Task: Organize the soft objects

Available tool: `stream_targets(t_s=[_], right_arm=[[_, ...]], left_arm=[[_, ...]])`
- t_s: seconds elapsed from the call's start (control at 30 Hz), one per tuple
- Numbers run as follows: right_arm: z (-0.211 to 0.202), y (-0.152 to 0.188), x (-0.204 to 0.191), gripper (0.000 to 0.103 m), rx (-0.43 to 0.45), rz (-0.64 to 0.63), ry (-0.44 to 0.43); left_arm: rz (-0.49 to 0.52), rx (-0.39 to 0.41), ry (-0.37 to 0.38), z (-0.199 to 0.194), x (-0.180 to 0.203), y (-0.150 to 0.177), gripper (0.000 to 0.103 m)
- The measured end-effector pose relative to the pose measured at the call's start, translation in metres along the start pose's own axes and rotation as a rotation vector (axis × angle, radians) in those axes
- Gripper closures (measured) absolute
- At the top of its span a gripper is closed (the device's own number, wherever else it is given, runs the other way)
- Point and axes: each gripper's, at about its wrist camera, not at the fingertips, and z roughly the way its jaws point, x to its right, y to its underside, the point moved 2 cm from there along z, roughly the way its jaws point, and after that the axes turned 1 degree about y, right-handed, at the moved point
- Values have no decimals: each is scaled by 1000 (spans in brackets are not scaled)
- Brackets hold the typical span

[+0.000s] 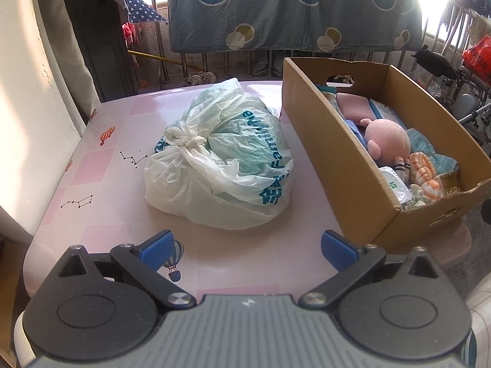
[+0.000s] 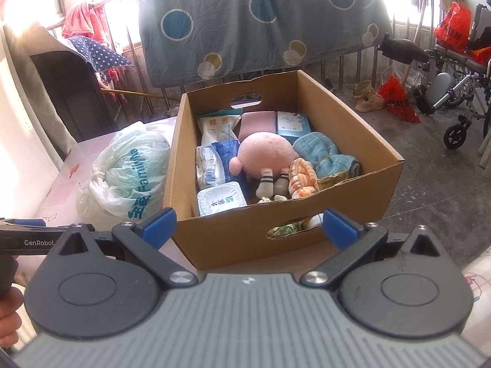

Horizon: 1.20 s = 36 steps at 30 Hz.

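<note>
A knotted white plastic bag [image 1: 219, 156] with teal lettering lies on the pink table [image 1: 122, 184]. It also shows in the right wrist view [image 2: 129, 171]. Right of it stands an open cardboard box [image 1: 337, 165], also in the right wrist view [image 2: 276, 239]. The box holds a pink plush toy [image 2: 265, 151], a blue towel [image 2: 325, 155], an orange striped cloth [image 2: 302, 178], a pink cloth [image 2: 257, 122] and several packets. My left gripper [image 1: 247, 250] is open and empty, short of the bag. My right gripper [image 2: 249, 228] is open and empty, before the box's near wall.
A grey sheet with circles [image 2: 260, 21] hangs on a rail behind the table. A dark cabinet [image 1: 98, 43] stands at the back left. A wheelchair [image 2: 460, 92] and red bags [image 2: 397, 101] stand on the concrete floor to the right.
</note>
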Motion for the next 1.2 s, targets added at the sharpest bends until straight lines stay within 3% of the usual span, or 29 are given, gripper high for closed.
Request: stream_targets(t_s=[1.2], right_arm=[[19,2,-2,1,-61,-37,-7]], left_arm=[[27,-27,12,7,17,1,1]])
